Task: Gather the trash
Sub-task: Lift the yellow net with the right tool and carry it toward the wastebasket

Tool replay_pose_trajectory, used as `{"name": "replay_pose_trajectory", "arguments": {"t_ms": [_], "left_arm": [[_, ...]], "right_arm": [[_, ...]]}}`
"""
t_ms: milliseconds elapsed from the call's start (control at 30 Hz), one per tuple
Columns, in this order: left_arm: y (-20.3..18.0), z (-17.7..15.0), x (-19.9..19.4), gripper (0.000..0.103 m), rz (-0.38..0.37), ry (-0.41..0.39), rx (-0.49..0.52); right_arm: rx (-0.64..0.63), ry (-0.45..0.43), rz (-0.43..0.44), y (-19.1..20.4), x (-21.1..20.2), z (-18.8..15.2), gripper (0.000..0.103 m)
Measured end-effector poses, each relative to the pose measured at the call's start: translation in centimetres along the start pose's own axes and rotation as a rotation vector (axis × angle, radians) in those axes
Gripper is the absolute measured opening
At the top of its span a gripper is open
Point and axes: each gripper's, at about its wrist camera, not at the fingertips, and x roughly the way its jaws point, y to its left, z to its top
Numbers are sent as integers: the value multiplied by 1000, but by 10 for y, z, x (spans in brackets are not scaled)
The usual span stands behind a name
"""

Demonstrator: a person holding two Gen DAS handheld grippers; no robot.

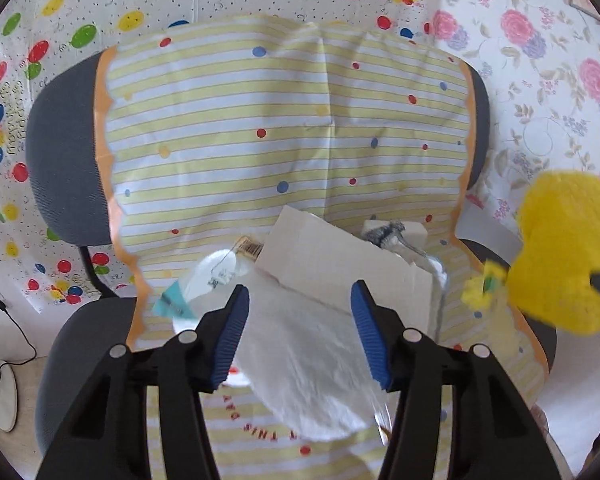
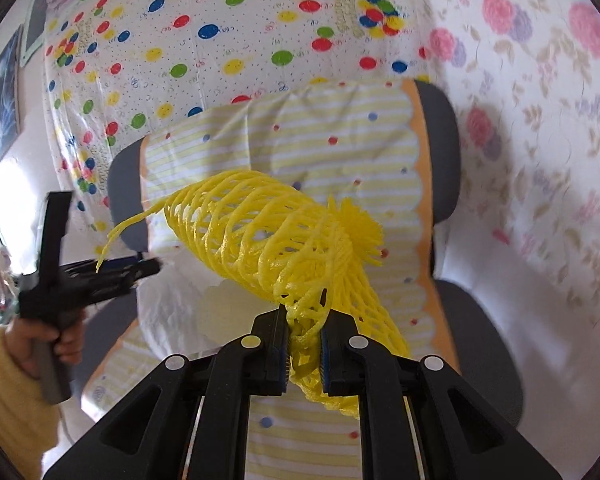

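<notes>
Across the middle of both frames a grey padded office chair (image 1: 60,152) is seen, draped with a yellow-and-white striped plastic sheet dotted in red and blue (image 1: 284,120). Upon its seat, in the lower centre of the left wrist view, the trash is heaped: a flat pale cardboard box (image 1: 340,264) leaning against the backrest, a crumpled white paper towel (image 1: 304,364) lying in front of it, and a clear plastic bottle with a teal label (image 1: 208,280) at lower left of the pile.

The cardboard is judged stiff and light, best taken by an edge. The towel is judged soft, nearly weightless and easily crushed, so it may be pinched anywhere in its bulk. The bottle is judged smooth and likely to slip or dent; a hold across its body would be advised.

The left gripper (image 1: 300,328) is spread wide, with the towel lying between its blue pads (image 1: 228,336); contact cannot be made out.

At the centre of the right wrist view, a yellow foam mesh fruit sleeve (image 2: 284,240) is held clear of the chair, with the right gripper (image 2: 304,344) clenched upon its lower end. It is judged springy and very light, so a pinch on bunched strands is thought secure.
</notes>
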Motion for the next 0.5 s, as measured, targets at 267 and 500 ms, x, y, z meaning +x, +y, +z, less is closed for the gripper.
{"name": "replay_pose_trajectory", "arguments": {"t_ms": [267, 500], "left_arm": [[13, 17, 40, 52, 2, 58, -11], [8, 15, 47, 25, -66, 55, -3]], "right_arm": [[79, 72, 40, -2, 69, -13, 12], [93, 159, 46, -2, 104, -32, 12]]}}
